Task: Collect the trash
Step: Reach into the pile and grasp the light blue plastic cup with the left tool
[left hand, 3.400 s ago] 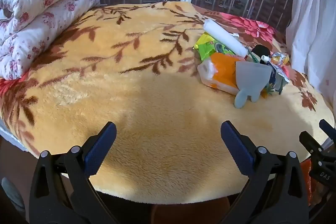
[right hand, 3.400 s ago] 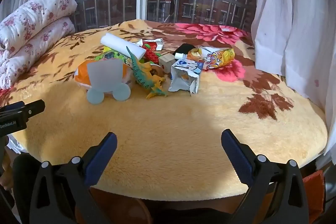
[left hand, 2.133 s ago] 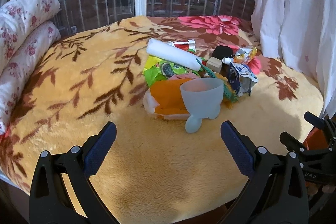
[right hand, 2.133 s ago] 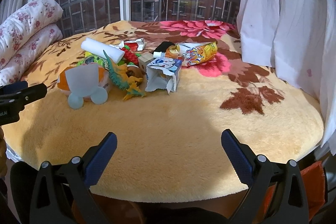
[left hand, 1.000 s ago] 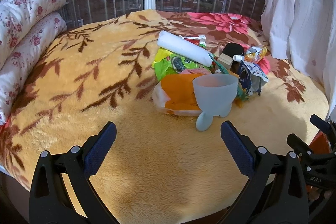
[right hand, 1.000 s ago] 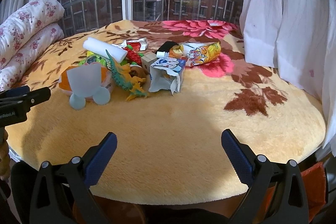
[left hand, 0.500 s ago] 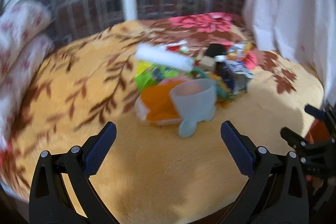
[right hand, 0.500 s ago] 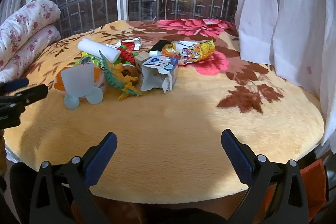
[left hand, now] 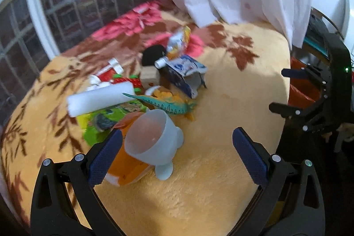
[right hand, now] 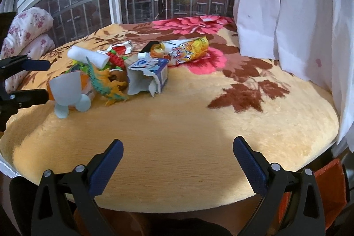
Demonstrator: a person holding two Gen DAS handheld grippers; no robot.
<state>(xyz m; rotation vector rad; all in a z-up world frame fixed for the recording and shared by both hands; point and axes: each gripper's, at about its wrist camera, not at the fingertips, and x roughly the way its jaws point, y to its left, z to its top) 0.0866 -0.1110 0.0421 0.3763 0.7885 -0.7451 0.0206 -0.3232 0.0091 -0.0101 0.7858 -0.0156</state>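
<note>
One pale cup (left hand: pixel 152 136) and one torn carton (right hand: pixel 147 76) are seen amid litter at frame centre-left on the blanket (right hand: pixel 177 125); both grippers' (left hand: pixel 174 154) (right hand: pixel 176 167) fingers are spread, empty.

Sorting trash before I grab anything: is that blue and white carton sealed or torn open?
Torn open. The blue and white carton lies on its side, its ragged end gaping toward the camera.

A yellow floral blanket (right hand: pixel 199 116) carries a trash pile (right hand: pixel 137 63) and folded quilt (right hand: pixel 28 32)
</note>
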